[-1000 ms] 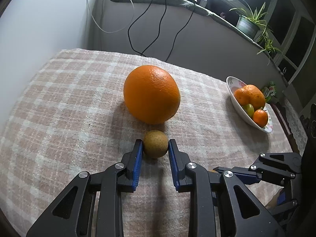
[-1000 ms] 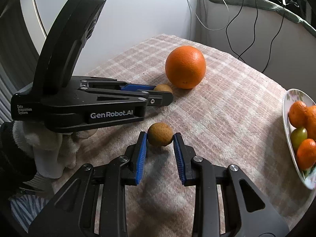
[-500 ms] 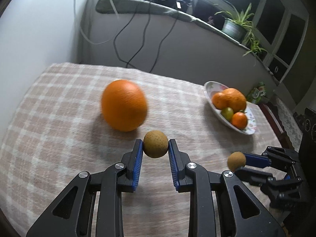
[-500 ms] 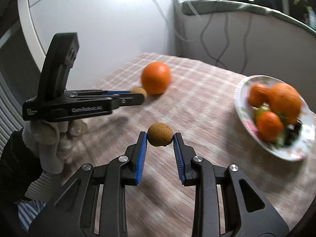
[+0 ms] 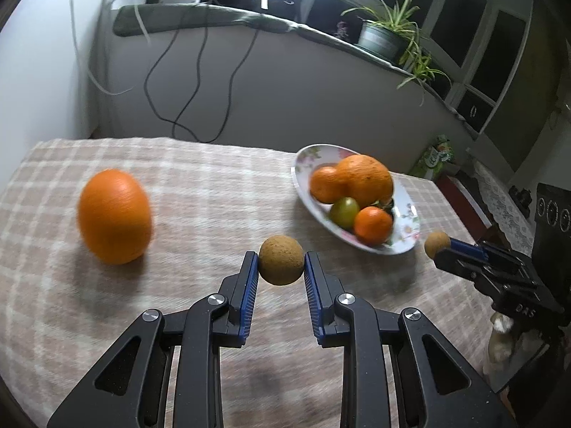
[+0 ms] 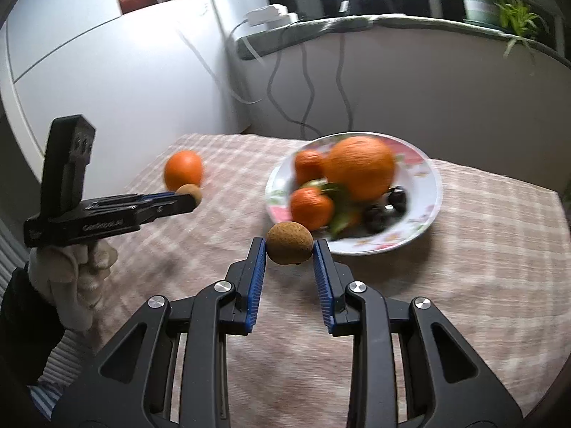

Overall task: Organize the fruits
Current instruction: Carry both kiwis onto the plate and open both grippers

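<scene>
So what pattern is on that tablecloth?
The woven tablecloth is checked, pale pink-brown with cream lines; the left wrist view shows it best.

I see a pink-and-cream checked tablecloth [image 5: 200, 178] under a bright orange [image 5: 114, 217]. My black grippers' pads [image 5: 249, 296] are blue, and each presses a tan-brown speckled fruit [image 5: 281, 259]. The white bowl [image 6: 424, 185] has pink floral print and holds orange, green and dark purple fruit.
</scene>
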The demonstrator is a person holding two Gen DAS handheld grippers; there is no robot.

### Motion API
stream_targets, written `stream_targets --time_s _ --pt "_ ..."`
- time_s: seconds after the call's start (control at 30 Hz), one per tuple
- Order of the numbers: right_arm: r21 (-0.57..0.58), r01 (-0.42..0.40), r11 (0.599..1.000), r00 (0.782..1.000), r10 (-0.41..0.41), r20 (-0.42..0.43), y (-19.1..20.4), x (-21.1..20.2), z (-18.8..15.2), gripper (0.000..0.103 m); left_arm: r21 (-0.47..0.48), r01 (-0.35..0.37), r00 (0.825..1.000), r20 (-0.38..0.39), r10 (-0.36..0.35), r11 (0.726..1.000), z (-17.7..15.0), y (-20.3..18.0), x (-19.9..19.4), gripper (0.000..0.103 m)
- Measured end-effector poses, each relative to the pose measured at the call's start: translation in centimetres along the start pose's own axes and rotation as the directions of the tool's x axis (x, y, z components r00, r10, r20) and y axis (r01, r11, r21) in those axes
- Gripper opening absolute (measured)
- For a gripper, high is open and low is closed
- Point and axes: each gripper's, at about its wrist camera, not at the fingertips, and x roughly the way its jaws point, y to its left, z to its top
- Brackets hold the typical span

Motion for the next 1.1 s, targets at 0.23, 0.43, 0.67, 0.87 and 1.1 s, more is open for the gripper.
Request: stream_targets --time_s 0.23,0.43,0.67,0.87,1.1 --pt "0.017 0.08 0.997 0.997 -0.08 0.0 -2.6 0.1 0.5 0.029 0.025 0.016 1.0 -0.003 -0.016 1.0 1.1 -1.9 1.3 0.024" --pt "0.016 0.137 0.99 0.991 -0.137 -0.003 -3.9 0.6 0.8 0.029 0.045 0.02 1.0 -0.018 -0.019 0.999 1.8 -3.3 2.9 0.024" --pt "0.031 0.14 0.99 0.99 -0.139 -0.011 -4.7 1.7 1.1 0.029 0.076 0.007 0.999 -0.037 -0.004 0.997 2.4 -4.4 4.6 0.024" --pt "0.033 0.137 0.99 0.99 -0.137 -0.018 -5.0 2.4 1.3 0.029 0.086 -0.004 0.999 -0.045 0.008 0.996 2.7 -4.4 5.2 0.024" --pt "0.025 0.137 0.99 0.99 -0.136 -0.024 -5.0 2.9 1.6 0.029 0.096 -0.008 0.999 -0.049 0.012 0.995 2.9 -4.6 5.6 0.024"
